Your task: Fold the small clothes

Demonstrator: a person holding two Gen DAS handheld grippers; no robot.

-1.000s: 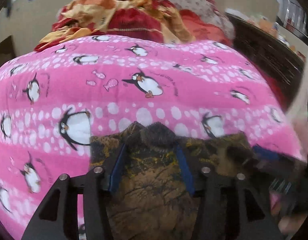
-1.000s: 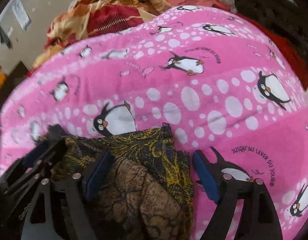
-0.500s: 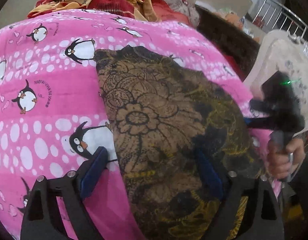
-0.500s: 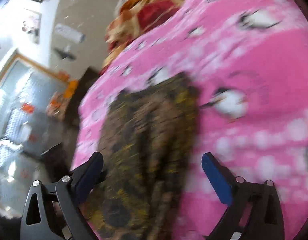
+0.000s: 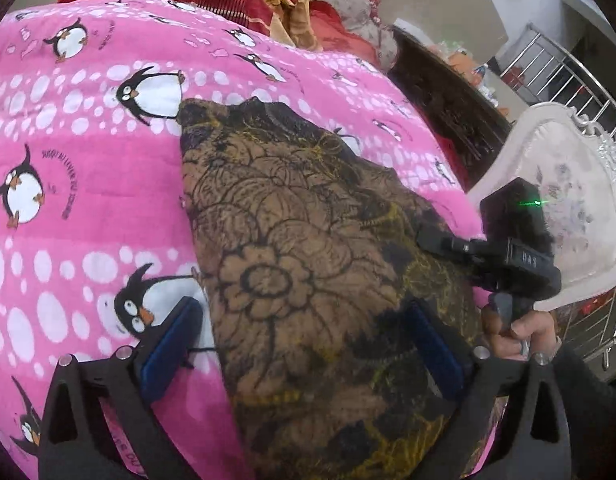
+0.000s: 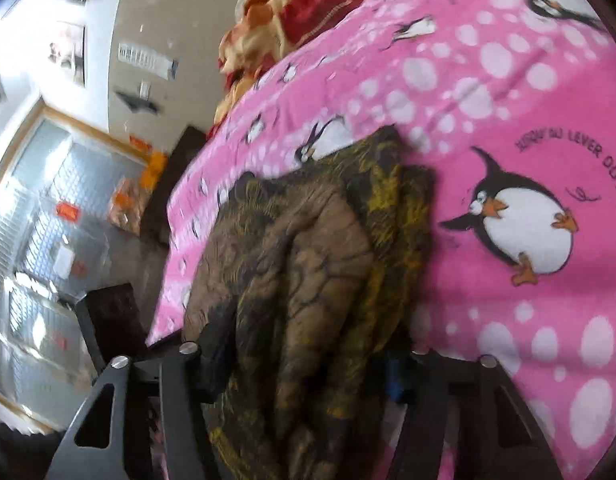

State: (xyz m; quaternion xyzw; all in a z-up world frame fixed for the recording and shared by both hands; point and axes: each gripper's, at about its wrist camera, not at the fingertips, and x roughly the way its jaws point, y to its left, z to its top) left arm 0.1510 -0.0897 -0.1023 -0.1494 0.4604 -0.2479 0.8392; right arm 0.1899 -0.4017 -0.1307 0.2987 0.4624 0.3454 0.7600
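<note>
Brown floral garment (image 5: 308, 264) on penguin blanket (image 5: 88, 200)

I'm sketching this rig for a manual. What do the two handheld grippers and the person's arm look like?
Both the left gripper and the right gripper have black cut-out finger frames, silver bolts and blue pads. The right's body shows a green light and white lettering. The sleeve is dark.

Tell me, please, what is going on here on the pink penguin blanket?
A person is folding a small brown floral garment on the pink penguin blanket, with tongs in each hand. The left tongs have just been opening and stand wide over the cloth's near end, not gripping it. The right tongs have just been closing around the bunched edge of the garment; whether they pinch it yet is unclear.
</note>
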